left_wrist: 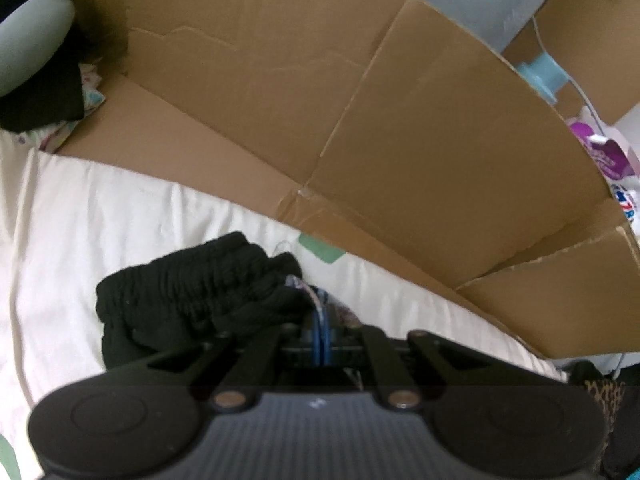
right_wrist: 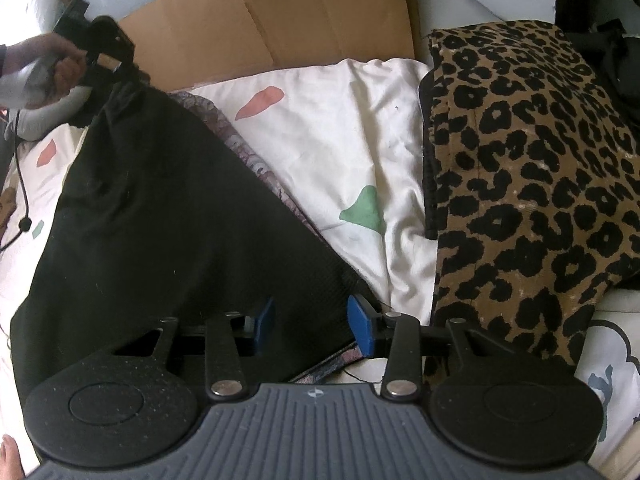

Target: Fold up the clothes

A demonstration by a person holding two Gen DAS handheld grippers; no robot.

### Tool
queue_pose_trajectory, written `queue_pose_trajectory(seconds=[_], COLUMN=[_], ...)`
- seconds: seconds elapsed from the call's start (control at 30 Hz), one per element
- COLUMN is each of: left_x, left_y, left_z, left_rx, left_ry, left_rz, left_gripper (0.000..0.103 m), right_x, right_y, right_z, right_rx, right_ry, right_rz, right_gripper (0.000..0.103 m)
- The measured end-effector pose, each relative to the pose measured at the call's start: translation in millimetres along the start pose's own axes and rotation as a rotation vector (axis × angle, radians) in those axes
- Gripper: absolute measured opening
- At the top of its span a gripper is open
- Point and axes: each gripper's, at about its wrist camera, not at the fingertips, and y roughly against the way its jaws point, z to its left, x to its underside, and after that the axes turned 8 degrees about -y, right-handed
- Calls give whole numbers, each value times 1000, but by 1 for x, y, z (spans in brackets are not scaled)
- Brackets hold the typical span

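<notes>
A black garment (right_wrist: 160, 208) with a patterned lining lies stretched over the white bedsheet (right_wrist: 340, 128). My right gripper (right_wrist: 312, 320) sits at its near edge, blue pads (right_wrist: 360, 324) standing apart with the black cloth lying between them, not pinched. At the far corner a hand holds my left gripper (right_wrist: 128, 80), which has that end of the garment bunched up. In the left wrist view the left gripper (left_wrist: 322, 332) is shut, its blue pads pressed together on the gathered black garment (left_wrist: 192, 292) and lining.
A leopard-print garment (right_wrist: 520, 168) lies folded on the right of the bed. Flattened cardboard (left_wrist: 360, 100) stands along the far side of the bedsheet (left_wrist: 100, 208). A black cable (right_wrist: 22, 200) trails at the left. Dark clothes (left_wrist: 40, 96) are piled at the far left.
</notes>
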Motion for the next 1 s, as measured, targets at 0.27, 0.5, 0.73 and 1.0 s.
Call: queue_pose_trajectory(seconds=[0.27,0.5,0.73,1.0], left_x=[-10,-14,-5,17], left_y=[-15,-28,-54,-53], left_z=[-8,-18,-18,-49], left_rx=[-21,0,33,31], left_ry=[3,-10,5,-97], left_rz=[13,15,108,180], left_gripper=[2,2,13,41], right_x=[5,5,5,5], right_y=[-1,-2,-3,-3], right_z=[-1,-4,-7,-9], right_rx=[29,41,32,24], right_ry=[25,43,49,32], right_rz=[13,36,49,42], right_gripper=[37,31,30,31])
